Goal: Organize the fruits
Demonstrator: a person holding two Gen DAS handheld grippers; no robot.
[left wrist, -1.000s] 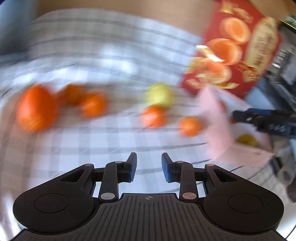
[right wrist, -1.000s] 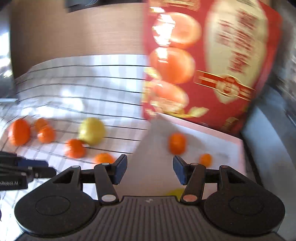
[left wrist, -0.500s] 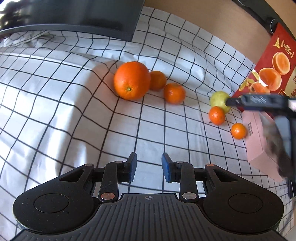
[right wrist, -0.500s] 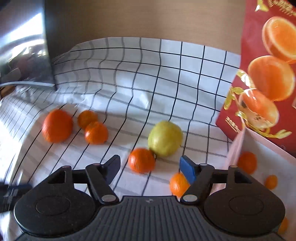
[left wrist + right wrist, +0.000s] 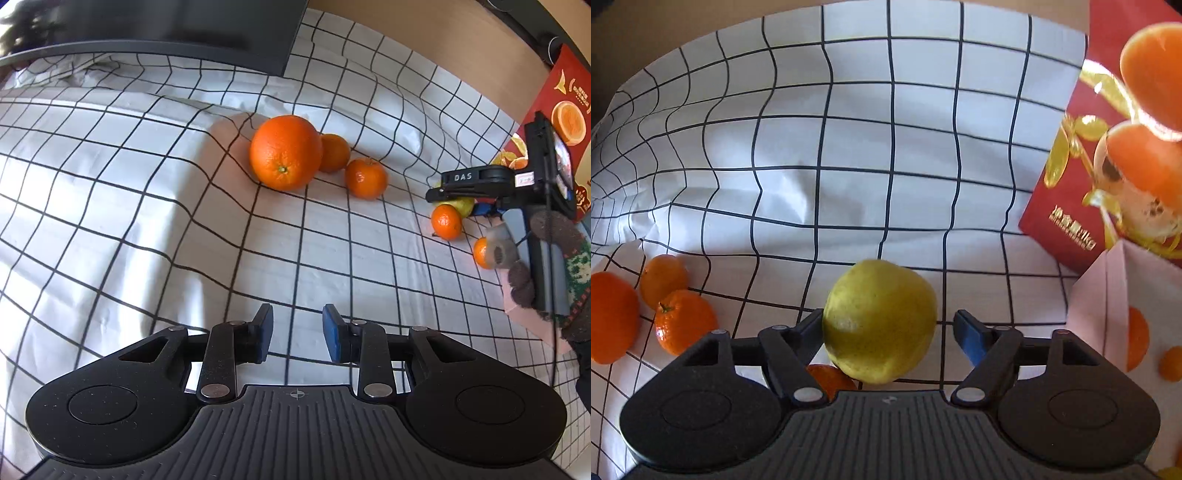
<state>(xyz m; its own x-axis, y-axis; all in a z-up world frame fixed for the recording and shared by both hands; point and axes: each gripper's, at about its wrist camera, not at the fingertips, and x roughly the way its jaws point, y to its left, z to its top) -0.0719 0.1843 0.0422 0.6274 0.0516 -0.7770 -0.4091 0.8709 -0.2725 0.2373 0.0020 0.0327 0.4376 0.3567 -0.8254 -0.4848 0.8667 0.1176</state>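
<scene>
Handling: the yellow-green fruit [image 5: 881, 321] looks firm, rounded and smooth-skinned, likely to roll or slip; best taken across its widest middle.
Look: dull yellow-green, faintly speckled, lower centre of the right wrist view.
Right gripper [image 5: 888, 328]: jaws spread around it, right one clear of the skin.
Left gripper [image 5: 297, 328]: jaws apart, empty over the checked cloth [image 5: 147, 206].
Neighbours: large orange [image 5: 285, 152]; pink box [image 5: 1108, 295] at right.

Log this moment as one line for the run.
right hand-held gripper: open around yellow fruit | left hand-held gripper: open, empty
</scene>
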